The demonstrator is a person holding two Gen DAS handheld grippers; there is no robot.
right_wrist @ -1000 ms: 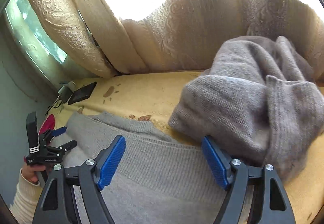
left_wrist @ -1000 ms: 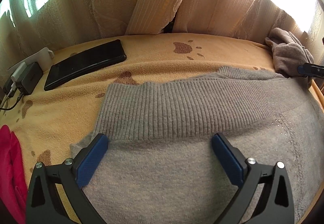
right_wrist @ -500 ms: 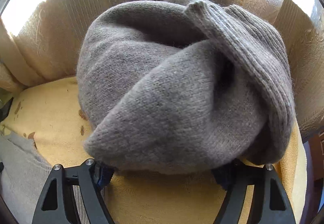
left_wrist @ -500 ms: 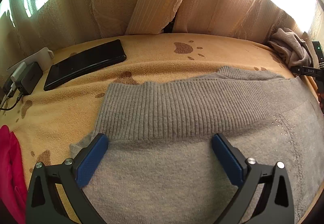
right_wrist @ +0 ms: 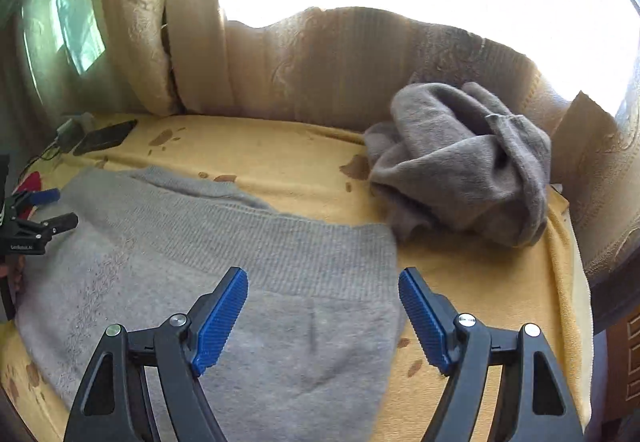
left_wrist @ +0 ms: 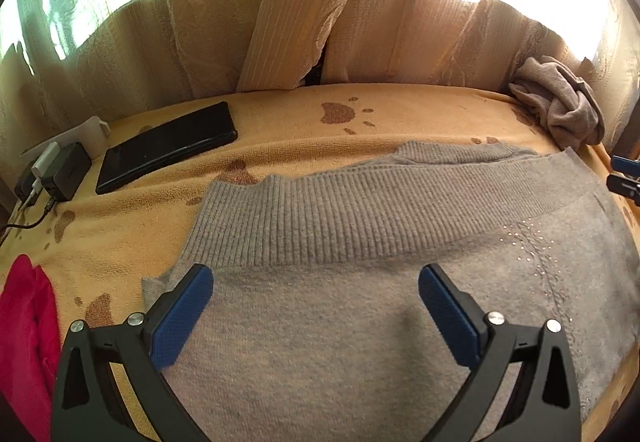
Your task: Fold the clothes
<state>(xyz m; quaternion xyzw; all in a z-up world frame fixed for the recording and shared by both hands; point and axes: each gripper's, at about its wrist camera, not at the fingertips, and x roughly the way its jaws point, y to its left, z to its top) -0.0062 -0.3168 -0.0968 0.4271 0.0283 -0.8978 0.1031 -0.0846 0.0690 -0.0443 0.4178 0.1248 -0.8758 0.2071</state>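
A grey knit sweater (left_wrist: 360, 302) (right_wrist: 208, 242) lies spread flat on the yellow paw-print blanket (left_wrist: 280, 146), its ribbed hem toward the curtains. My left gripper (left_wrist: 316, 306) hovers open just over the sweater, below the ribbed band, nothing between its blue pads. In the right wrist view my right gripper (right_wrist: 322, 306) stands open above the sweater's right edge. A second grey garment (right_wrist: 460, 166) (left_wrist: 560, 106) sits crumpled in the far right corner. The left gripper (right_wrist: 48, 210) shows at that view's left edge; the right gripper's tip (left_wrist: 624, 178) shows at the left view's right edge.
A black phone (left_wrist: 168, 146) and a charger with cable (left_wrist: 56, 174) lie at the far left. A red cloth (left_wrist: 24, 326) sits at the near left. Beige curtains (left_wrist: 280, 22) close off the back. The blanket's right edge (right_wrist: 576, 282) drops off.
My right gripper has pulled back from the crumpled grey garment and swung left over the flat sweater's right edge. The left gripper has shifted only slightly.
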